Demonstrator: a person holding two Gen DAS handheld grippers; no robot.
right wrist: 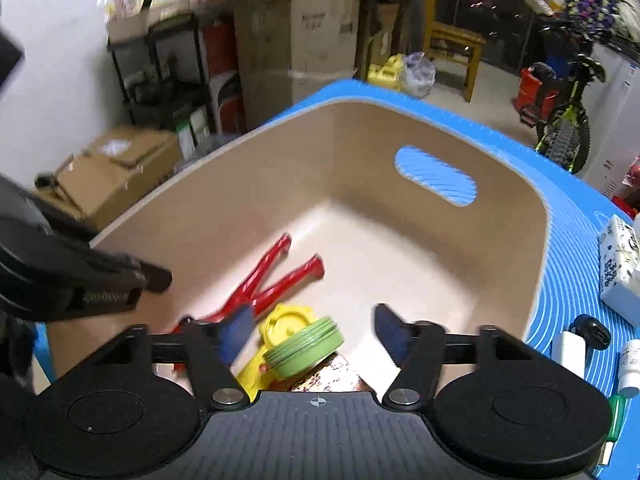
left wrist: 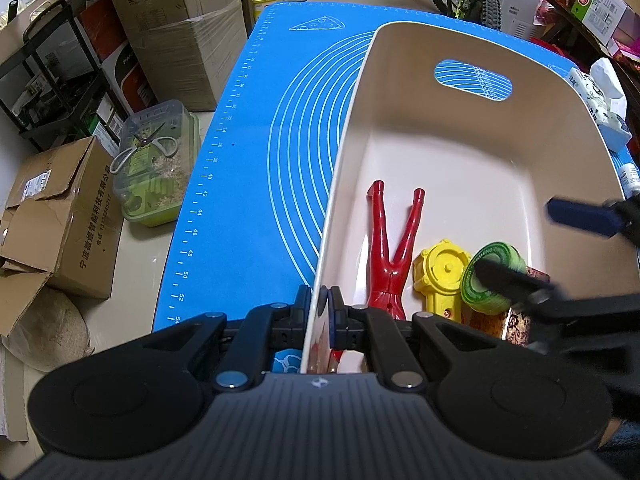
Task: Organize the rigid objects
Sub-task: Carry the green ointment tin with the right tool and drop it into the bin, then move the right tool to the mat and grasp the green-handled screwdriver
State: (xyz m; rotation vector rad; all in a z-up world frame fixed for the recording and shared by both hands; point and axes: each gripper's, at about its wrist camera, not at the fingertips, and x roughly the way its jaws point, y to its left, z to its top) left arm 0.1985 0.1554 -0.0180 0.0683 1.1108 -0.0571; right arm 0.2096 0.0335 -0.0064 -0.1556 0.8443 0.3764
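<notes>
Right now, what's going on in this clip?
A person is sorting items into a beige bin on a blue mat. The left tool is clamped on the bin's near left wall, steadying it. The right tool hangs open just above a green-lidded jar lying in the bin; nothing is between its fingers. A red figure-shaped toy and a yellow toy are already inside. A few small bottles remain on the mat outside.
</notes>
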